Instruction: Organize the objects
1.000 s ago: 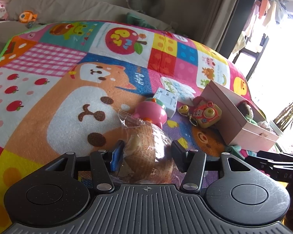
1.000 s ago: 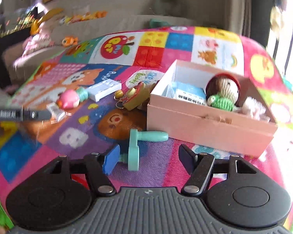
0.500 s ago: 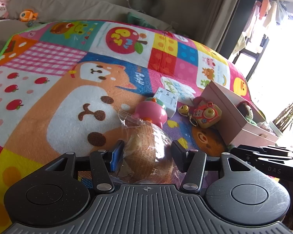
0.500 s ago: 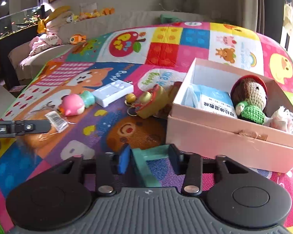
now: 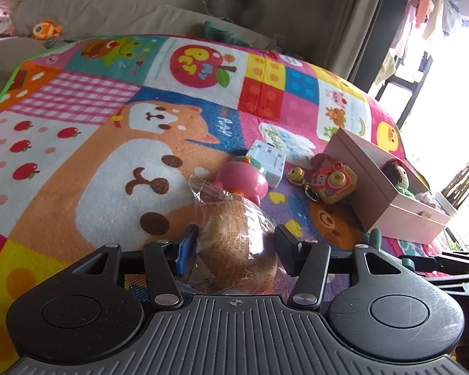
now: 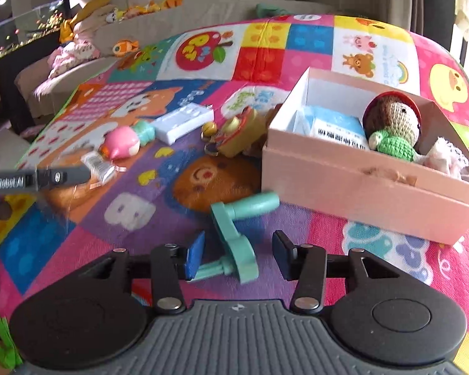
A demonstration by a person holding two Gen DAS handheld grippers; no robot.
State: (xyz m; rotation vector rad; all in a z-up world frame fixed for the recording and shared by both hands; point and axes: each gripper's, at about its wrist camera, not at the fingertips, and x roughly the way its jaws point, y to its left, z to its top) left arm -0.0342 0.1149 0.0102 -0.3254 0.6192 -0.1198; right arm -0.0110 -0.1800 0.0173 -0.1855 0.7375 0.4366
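The teal plastic crank-shaped toy (image 6: pixel 234 243) lies on the colourful patchwork play mat (image 6: pixel 312 50) between the parted fingers of the right hand-held gripper (image 6: pixel 237 254), whose jaws have just been opening and do not press it. Just beyond stands the open pink cardboard box (image 6: pixel 359 181), holding a crocheted doll (image 6: pixel 390 125) and a blue packet (image 6: pixel 334 125) with unreadable print. The left hand-held gripper (image 5: pixel 234 245), marked "GenRobot.AI" on its side, clamps a cellophane-wrapped brown bun (image 5: pixel 237 237). The mat reads "PET" and "Puppy".

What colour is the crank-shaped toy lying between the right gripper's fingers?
Mint green; the crank toy shows best in the right wrist view.
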